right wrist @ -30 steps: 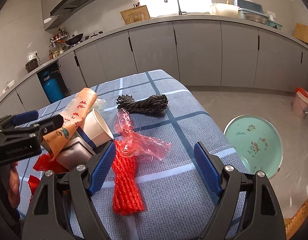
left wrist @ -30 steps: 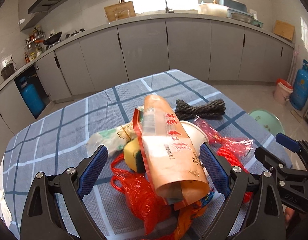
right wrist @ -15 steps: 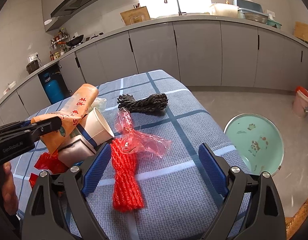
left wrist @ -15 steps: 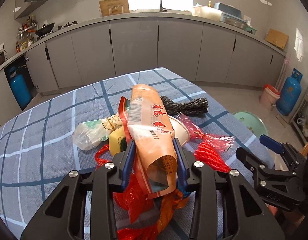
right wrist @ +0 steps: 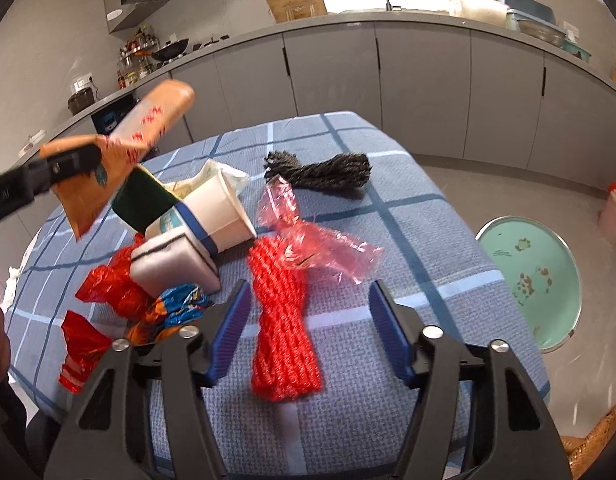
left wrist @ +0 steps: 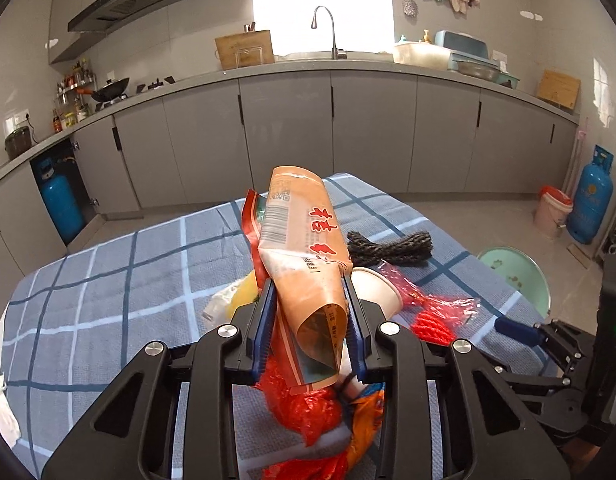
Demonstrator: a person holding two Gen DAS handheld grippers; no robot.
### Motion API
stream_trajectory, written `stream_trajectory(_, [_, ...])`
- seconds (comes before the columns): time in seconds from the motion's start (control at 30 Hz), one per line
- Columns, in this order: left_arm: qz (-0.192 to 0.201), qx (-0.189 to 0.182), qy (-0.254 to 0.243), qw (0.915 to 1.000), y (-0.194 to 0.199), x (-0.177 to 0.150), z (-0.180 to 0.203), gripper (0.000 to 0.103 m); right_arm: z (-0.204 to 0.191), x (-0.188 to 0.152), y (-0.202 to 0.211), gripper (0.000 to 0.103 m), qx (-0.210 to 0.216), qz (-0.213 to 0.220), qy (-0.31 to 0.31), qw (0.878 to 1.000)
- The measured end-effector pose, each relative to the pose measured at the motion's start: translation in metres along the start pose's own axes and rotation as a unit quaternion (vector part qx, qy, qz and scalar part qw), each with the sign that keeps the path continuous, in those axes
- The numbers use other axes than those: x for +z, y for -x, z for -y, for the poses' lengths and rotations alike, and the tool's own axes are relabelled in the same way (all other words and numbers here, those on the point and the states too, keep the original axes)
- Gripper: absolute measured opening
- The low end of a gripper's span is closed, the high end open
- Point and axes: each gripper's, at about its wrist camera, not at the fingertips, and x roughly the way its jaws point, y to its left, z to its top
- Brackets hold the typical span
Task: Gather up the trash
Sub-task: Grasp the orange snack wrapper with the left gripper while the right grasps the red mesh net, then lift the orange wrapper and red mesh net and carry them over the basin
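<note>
Two grippers over a checked tablecloth (right wrist: 407,216) (grey kitchen): left fingers (left wrist: 268,320) clamping an orange wrapper (left wrist: 304,256), right released.

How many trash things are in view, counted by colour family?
Orange: 1, packet held in the left gripper
Red or pink: 4, net, pink wrapper, two red wrappers
White: 2, cup, sponge
Black: 1, rope
Total: 8

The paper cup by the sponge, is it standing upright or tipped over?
Tipped over. The paper cup lies on its side on the checked tablecloth, open mouth facing the pink plastic wrap.
</note>
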Motion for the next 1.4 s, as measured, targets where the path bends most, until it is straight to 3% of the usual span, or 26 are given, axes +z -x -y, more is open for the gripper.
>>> stream_trajectory(0.1, [0.000, 0.003, 0.004, 1.0000, 0.002, 0.000, -0.005, 0.032, -0.002, -0.005, -0.010, 0.041, 0.007, -0.026, 0.004, 1.000])
stream_trajectory(0.13, [0.000, 0.004, 0.005, 1.0000, 0.002, 0.000, -0.007, 0.032, -0.003, -0.006, -0.012, 0.032, 0.009, -0.030, 0.006, 0.999])
stream_trajectory(0.23, [0.001, 0.006, 0.008, 1.0000, 0.004, 0.001, -0.010, 0.032, -0.010, -0.007, -0.008, 0.020, 0.017, -0.027, 0.020, 0.999])
stream_trajectory(0.63, [0.021, 0.005, 0.002, 0.9998, 0.014, 0.012, -0.008, 0.032, -0.020, 0.014, 0.034, 0.019, 0.042, 0.047, 0.024, 0.998])
stream_trajectory(1.4, [0.057, -0.046, -0.052, 0.9959, 0.012, 0.050, 0.055, 0.032, 0.055, 0.035, 0.066, 0.019, -0.015, 0.106, -0.040, 0.993])
